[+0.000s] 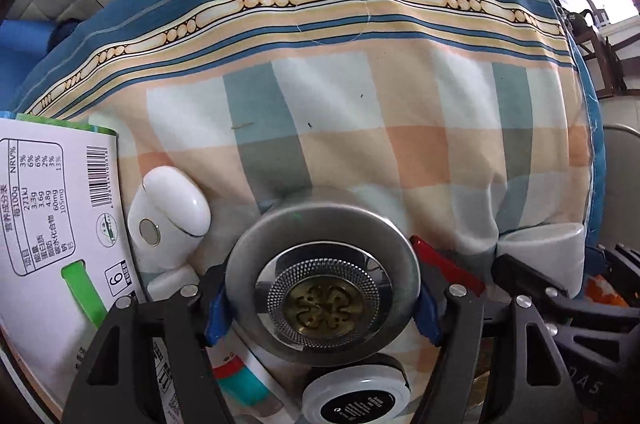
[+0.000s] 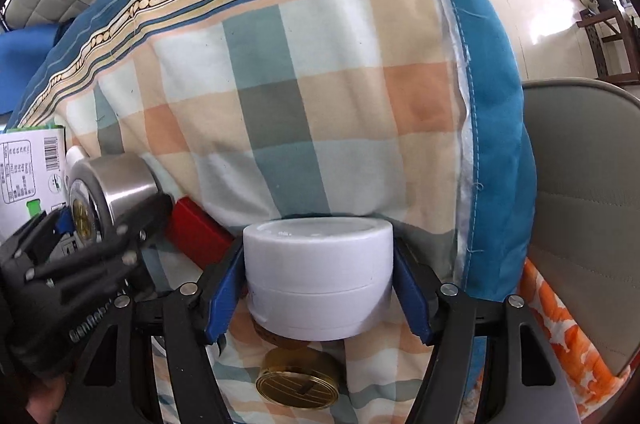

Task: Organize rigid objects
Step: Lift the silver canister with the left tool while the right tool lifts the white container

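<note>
a: big checked pillow behind everything, likely a backstop for lining things up?

b: seems so. left of it, milk carton, contents unseen.

a: white jar?

b: clamped shut-lidded in right gripper jaws, pressed to pillow's front.

a: steel tin?

b: pinched by left gripper jaws, on its side, left of jar; insides hidden. below jar, small gold tin, loose on bed.

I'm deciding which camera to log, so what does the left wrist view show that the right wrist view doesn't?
Only the left wrist view shows the white earbud case and the black-lidded jar. Only the right wrist view shows the gold round tin and the right gripper clamping the white round box. Both show the left gripper holding the silver metal container, the red box and the milk carton.
</note>
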Available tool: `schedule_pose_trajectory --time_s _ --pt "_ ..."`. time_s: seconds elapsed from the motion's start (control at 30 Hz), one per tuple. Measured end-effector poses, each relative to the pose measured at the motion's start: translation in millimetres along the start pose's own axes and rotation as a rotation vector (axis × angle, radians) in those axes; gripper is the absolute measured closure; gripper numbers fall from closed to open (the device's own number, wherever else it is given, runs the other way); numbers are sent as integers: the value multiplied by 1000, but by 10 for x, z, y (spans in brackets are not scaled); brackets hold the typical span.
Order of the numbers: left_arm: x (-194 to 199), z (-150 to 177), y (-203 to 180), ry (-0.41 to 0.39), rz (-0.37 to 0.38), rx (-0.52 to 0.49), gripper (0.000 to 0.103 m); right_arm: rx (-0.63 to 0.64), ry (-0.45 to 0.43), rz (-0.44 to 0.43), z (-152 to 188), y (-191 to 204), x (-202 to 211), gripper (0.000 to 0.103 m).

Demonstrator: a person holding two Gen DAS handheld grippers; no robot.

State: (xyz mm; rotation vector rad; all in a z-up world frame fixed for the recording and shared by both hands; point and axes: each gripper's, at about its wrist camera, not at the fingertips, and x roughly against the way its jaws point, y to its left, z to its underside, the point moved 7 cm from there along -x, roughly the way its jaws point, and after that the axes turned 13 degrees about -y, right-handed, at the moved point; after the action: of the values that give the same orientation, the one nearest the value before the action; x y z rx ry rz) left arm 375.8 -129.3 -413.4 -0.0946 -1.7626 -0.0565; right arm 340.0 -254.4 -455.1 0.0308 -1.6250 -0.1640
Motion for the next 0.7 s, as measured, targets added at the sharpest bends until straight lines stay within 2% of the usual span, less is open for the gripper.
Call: schedule_pose_trajectory --time_s 0.33,0.57,0.7 --pt "350 145 148 -50 35 17 34 10 -45 -50 40 -73 270 33" --pt "790 101 148 -138 69 10 34 4 -94 -99 84 -100 599 33" --pt "1146 71 177 -202 97 12 34 29 -140 -135 86 17 945 33"
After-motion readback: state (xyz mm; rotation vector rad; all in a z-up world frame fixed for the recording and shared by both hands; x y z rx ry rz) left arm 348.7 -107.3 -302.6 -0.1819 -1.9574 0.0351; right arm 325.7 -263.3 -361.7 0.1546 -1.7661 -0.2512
